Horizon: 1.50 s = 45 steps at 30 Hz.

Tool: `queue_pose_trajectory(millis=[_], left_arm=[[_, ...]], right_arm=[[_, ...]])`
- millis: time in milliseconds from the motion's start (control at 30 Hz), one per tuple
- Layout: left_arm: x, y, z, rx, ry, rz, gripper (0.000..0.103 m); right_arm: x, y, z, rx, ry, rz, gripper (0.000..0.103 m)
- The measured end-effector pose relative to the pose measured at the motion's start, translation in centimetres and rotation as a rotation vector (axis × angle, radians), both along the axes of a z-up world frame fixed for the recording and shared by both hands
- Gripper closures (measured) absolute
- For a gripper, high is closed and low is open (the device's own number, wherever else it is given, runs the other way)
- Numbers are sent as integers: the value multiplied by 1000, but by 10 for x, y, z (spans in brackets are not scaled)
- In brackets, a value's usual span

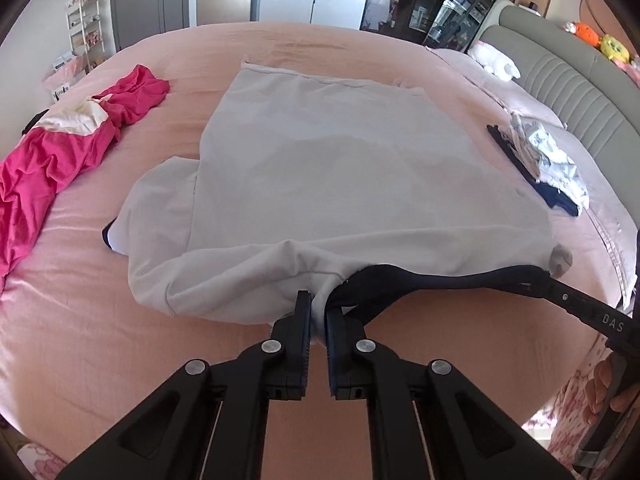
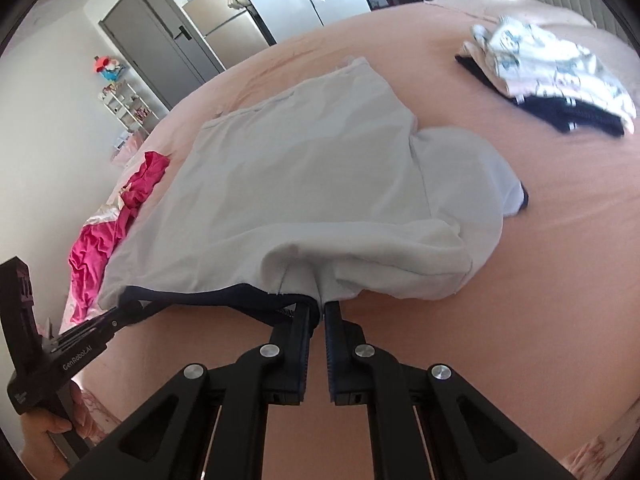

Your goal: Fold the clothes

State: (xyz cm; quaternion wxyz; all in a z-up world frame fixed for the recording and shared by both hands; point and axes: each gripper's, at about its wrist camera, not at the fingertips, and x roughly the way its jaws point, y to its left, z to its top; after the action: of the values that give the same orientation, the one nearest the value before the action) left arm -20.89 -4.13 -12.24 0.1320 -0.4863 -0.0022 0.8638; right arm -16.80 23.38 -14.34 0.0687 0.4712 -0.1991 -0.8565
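Gripping the white shirt [image 1: 340, 184] at its near collar edge, left claw [image 1: 318, 316] and right claw [image 2: 318, 314] are clenched.

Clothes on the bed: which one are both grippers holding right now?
The white T-shirt, spread out mid-bed; left gripper and right gripper pinch its near edge. The pink garment and patterned pile lie untouched.

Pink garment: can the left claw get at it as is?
Probably not yet. The left claw is shut on the white shirt; the pink garment lies apart, unobstructed on the bed, so release first.
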Motion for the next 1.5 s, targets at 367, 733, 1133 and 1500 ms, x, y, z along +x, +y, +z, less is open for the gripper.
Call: queue_pose_trajectory(millis=[367,733,1133,1500], left_arm=[[33,3,-20,-26,-116,-61,96],[58,-6,-27,-35,-307,-147,93],[11,4,-33,-50,-352,-140,93],[-7,18,-26,6,-307,-171,93]], right_arm=[[64,3,-24,-2,-111,65,99],[74,7,28,72,8,152,98],[21,-41,-16,139,-147,328,97],[18,-41,4,115,6,339,92]])
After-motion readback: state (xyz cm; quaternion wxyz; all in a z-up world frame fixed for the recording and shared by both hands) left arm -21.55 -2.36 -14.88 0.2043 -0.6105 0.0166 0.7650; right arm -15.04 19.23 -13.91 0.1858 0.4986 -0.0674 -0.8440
